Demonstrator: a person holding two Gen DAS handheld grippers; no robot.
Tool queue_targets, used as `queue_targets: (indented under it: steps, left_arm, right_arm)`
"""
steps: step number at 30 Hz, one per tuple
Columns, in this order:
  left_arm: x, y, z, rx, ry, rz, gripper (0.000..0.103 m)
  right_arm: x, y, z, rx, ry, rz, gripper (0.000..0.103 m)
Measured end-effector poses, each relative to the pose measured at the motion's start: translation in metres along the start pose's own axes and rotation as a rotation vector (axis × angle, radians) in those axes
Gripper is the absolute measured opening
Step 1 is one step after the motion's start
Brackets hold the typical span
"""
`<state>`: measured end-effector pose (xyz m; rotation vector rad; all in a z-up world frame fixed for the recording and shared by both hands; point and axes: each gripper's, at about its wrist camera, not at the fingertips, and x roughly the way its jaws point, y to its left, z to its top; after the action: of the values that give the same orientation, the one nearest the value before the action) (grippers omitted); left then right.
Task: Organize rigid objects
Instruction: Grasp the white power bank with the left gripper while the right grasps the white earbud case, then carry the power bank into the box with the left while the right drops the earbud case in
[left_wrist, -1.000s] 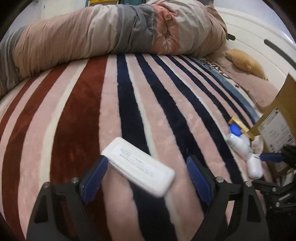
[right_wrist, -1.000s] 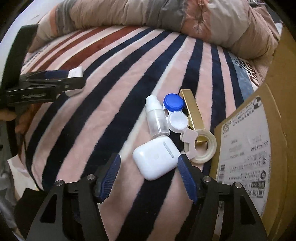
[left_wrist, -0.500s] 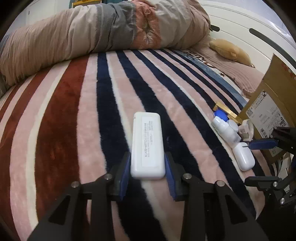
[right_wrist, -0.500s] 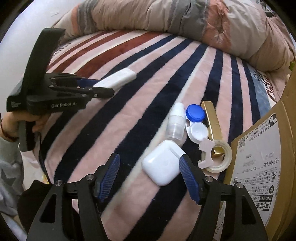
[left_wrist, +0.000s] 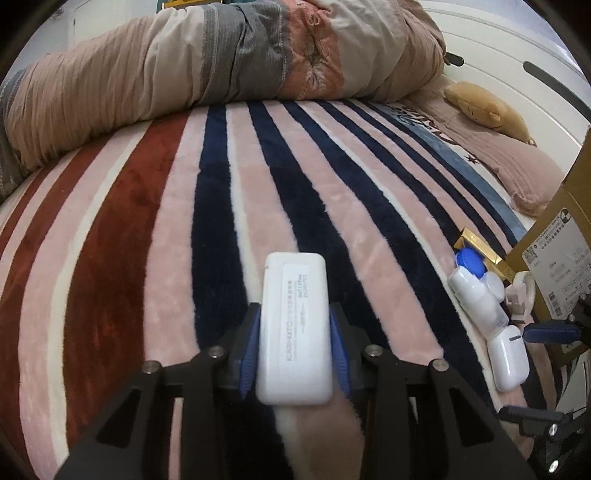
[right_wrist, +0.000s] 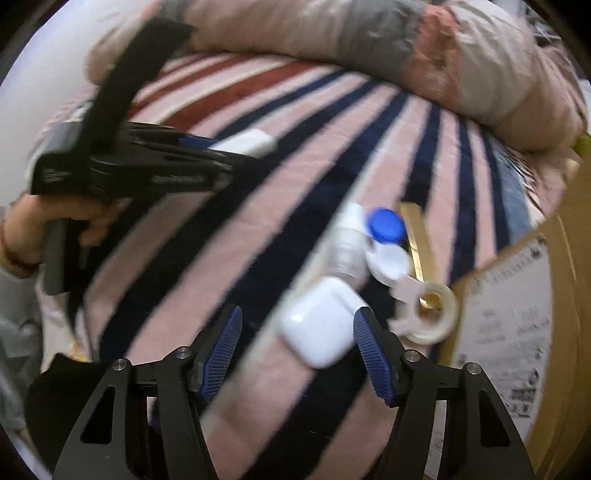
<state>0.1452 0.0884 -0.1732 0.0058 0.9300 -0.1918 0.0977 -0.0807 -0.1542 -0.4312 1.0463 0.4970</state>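
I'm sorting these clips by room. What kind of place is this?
Most likely a bedroom: everything lies on a bed covered with a striped plush blanket, a bunched quilt runs along its far side, and a pillow with a plush toy sits at one end.

A white flat case (left_wrist: 293, 332) is sitting between the left gripper's (left_wrist: 293, 350) blue pads (left_wrist: 246, 360). Beyond them a blanket (left_wrist: 147, 229) is showing pink, navy, rust-red and cream stripes. A white earbud case (right_wrist: 321, 326) is gleaming between the right gripper's (right_wrist: 297, 354) blue pads, a blue cap (right_wrist: 386, 225) just past it.
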Motion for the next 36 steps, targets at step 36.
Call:
queue_targets:
  steps: [36]
  left_arm:
    - [-0.202, -0.081, 0.024, 0.176, -0.277, -0.111, 0.032]
  right_arm:
    - [-0.152, -0.006, -0.013, -0.04, -0.407, 0.139, 0.042]
